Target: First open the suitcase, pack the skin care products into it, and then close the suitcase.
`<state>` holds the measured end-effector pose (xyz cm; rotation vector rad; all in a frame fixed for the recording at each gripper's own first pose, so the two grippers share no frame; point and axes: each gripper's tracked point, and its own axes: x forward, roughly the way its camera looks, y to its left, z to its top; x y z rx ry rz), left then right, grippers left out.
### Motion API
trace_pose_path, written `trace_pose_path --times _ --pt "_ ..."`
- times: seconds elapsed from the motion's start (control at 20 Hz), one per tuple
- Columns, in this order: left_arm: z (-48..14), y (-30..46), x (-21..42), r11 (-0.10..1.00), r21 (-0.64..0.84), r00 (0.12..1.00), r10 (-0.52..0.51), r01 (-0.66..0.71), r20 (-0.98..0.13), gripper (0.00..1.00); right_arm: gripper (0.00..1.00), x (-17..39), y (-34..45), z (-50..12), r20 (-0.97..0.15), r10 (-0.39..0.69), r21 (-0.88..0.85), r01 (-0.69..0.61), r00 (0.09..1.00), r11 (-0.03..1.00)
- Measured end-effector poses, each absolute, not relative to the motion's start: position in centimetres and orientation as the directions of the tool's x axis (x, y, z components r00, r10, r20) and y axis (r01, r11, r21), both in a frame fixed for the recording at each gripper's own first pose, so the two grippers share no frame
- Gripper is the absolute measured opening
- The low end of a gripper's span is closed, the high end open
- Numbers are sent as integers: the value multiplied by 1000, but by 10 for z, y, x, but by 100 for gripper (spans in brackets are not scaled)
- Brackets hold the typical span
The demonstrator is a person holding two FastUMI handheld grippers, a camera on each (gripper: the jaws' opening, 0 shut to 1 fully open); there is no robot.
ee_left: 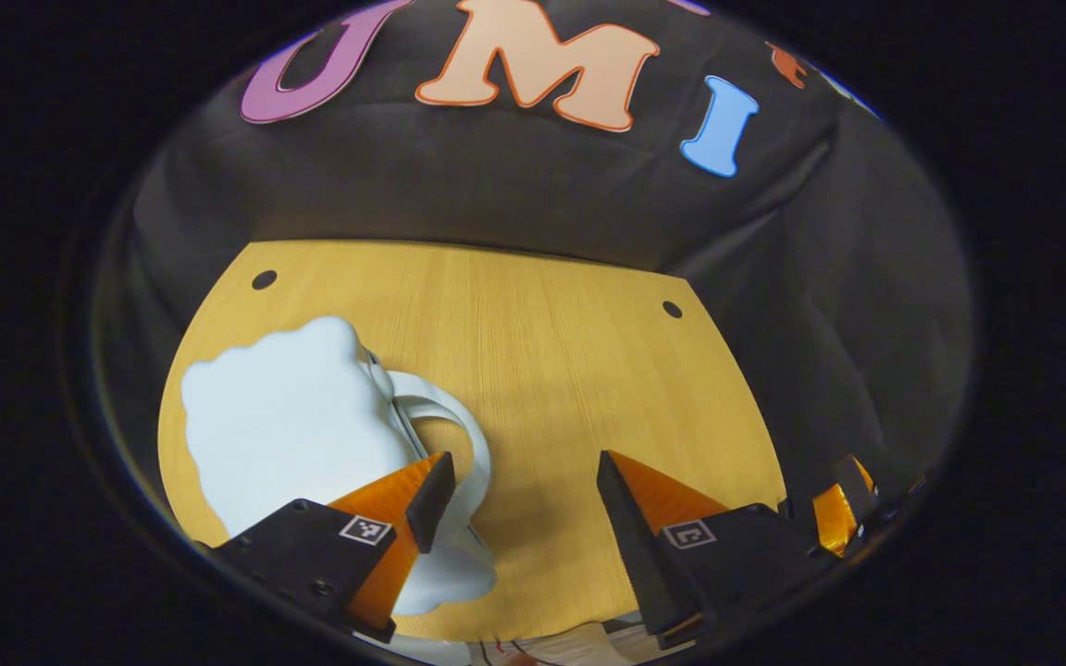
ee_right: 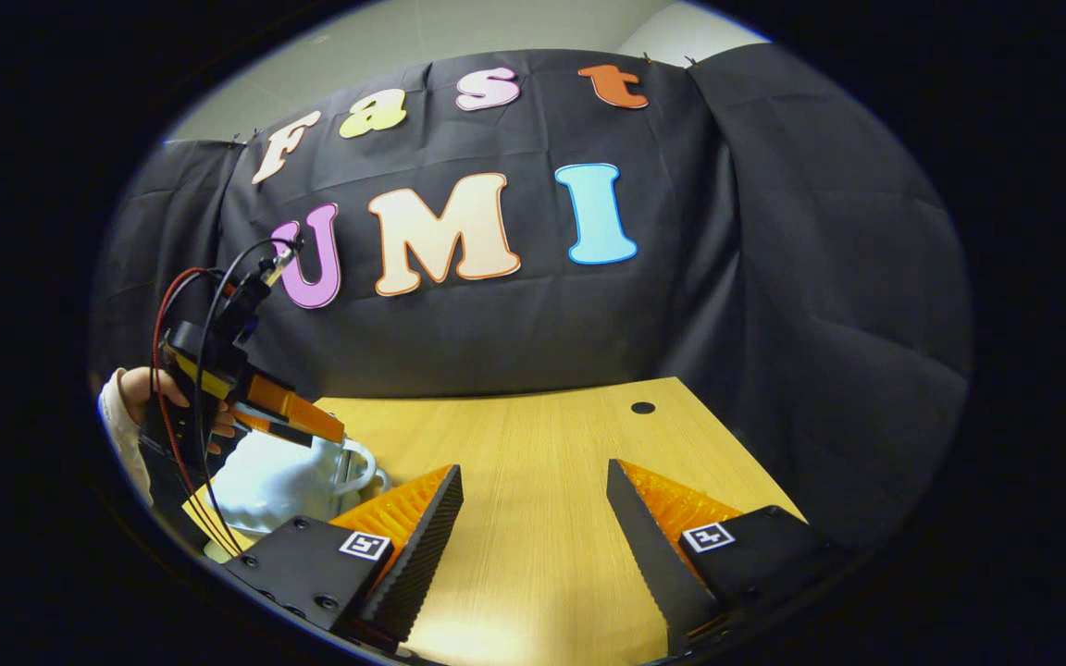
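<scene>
A small pale blue suitcase (ee_left: 283,435) with a lumpy, cloud-like outline sits at the left of the wooden table (ee_left: 570,370), its white loop handle (ee_left: 459,425) pointing right. My left gripper (ee_left: 524,490) is open just above it, with its left finger (ee_left: 422,499) over the handle and nothing between the fingers. In the right gripper view, a hand (ee_right: 149,393) holds the left gripper (ee_right: 297,421) above the suitcase (ee_right: 269,486) at far left. My right gripper (ee_right: 533,504) is open over bare tabletop (ee_right: 542,462), well right of the suitcase. The right gripper (ee_left: 843,513) also peeks in at the table's right edge.
The black cloth wall (ee_left: 514,194) closes off the table's back and right side. The tabletop has small dark holes (ee_left: 264,279) near its far corners. Red and black cables (ee_right: 183,388) trail from the left gripper. Something pale (ee_left: 551,647) lies at the near edge.
</scene>
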<state>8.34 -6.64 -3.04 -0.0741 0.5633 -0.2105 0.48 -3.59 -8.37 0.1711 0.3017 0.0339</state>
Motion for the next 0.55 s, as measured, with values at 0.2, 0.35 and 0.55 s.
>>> trace_pose_path --times 0.2,0.35,0.55 --pt "-25 -71 60 976 -96 841 -218 196 -496 94 98 3 -29 -82 -289 75 176 -24 954 984" --pt "-29 -72 47 975 -84 838 -219 205 -499 94 99 3 -24 -81 -284 83 173 -34 955 984" --pt "-33 -70 43 977 -68 840 -207 201 -502 94 98 4 -18 -81 -286 95 175 -46 954 983"
